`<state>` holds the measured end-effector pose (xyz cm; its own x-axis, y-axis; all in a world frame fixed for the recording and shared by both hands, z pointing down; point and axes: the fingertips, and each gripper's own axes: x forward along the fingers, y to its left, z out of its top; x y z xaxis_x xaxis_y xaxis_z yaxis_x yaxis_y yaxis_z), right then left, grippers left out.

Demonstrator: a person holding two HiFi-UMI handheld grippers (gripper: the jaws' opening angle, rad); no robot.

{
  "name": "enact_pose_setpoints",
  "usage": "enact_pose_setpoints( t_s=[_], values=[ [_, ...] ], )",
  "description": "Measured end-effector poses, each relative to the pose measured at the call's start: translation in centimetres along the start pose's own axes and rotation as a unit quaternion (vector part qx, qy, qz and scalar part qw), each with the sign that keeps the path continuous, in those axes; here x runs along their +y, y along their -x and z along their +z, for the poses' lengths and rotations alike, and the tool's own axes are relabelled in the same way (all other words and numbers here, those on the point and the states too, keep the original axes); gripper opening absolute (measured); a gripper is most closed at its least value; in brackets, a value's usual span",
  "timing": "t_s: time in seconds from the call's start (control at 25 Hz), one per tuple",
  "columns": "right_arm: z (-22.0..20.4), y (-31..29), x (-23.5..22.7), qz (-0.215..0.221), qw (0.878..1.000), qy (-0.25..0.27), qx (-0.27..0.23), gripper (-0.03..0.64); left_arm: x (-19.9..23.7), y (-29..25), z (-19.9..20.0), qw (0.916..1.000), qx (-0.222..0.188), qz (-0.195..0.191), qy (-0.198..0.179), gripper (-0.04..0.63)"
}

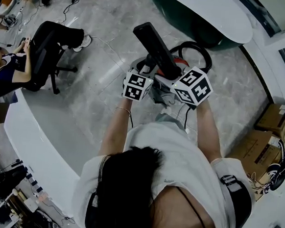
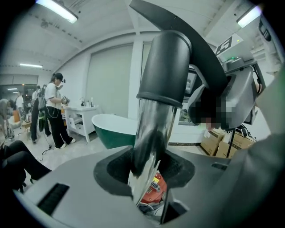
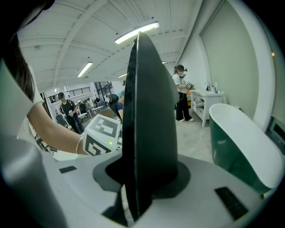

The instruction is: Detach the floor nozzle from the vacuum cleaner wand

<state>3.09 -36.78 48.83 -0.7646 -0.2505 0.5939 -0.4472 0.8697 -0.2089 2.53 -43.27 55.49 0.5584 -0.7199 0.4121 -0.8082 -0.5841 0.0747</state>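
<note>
1. Bathtub (image 1: 214, 13): sits just beyond the work. If the joint lets go all at once, the nozzle could swing out and hit it.
2. Vacuum body (image 2: 153, 189): low down, under both grippers, with the hose (image 1: 199, 46) looped beside it. A hard pull could drag or tip it, or snag the hose.
3. Floor nozzle (image 1: 156, 47): held up in the air, its black collar seated over the wand, so not detached yet. Right gripper (image 3: 142, 178) is clamped on it, and in that view it shows edge-on. The section is thin, so any twist could lever it out of the pads.
4. Wand (image 2: 149, 133): chrome tube running up into the nozzle's collar. Left gripper (image 2: 149, 173) is closed round it just below the collar. Slick round metal, so it will likely slide or spin in the pads before the joint parts.
5. Can't tell how the joint locks. If it's latched, a straight pull only loads both grips and makes a slip more likely.
</note>
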Motion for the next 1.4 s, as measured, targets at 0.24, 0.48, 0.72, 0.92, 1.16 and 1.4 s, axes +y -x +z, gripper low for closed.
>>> enact_pose_setpoints(
  t_s=[0.24, 0.48, 0.72, 0.92, 1.16, 1.4],
  values=[
    [-0.1, 0.0, 0.1, 0.009, 1.0, -0.001, 0.006, 0.127, -0.1, 0.0, -0.1, 0.9999, 0.001, -0.005, -0.011, 0.149],
    [-0.2, 0.1, 0.1, 0.007, 1.0, 0.0, 0.007, 0.121, -0.2, 0.0, -0.1, 1.0, -0.003, -0.006, -0.006, 0.149],
    [-0.2, 0.1, 0.6, 0.01, 1.0, -0.026, 0.01, 0.117, -0.1, 0.0, -0.2, 0.9999, -0.002, -0.01, -0.005, 0.149],
    [-0.1, 0.4, 0.7, 0.003, 0.999, -0.048, 0.018, 0.117, -0.2, 0.0, 0.0, 0.9996, -0.012, -0.015, 0.018, 0.152],
    [-0.2, 0.9, 0.8, -0.009, 0.998, -0.052, 0.034, 0.115, -0.7, -0.2, 0.0, 0.9996, -0.013, -0.021, 0.013, 0.152],
    [-0.1, 1.1, 0.9, -0.017, 0.997, -0.05, 0.049, 0.115, -0.8, -0.3, -0.1, 0.9996, -0.012, -0.026, 0.01, 0.152]
  ],
)
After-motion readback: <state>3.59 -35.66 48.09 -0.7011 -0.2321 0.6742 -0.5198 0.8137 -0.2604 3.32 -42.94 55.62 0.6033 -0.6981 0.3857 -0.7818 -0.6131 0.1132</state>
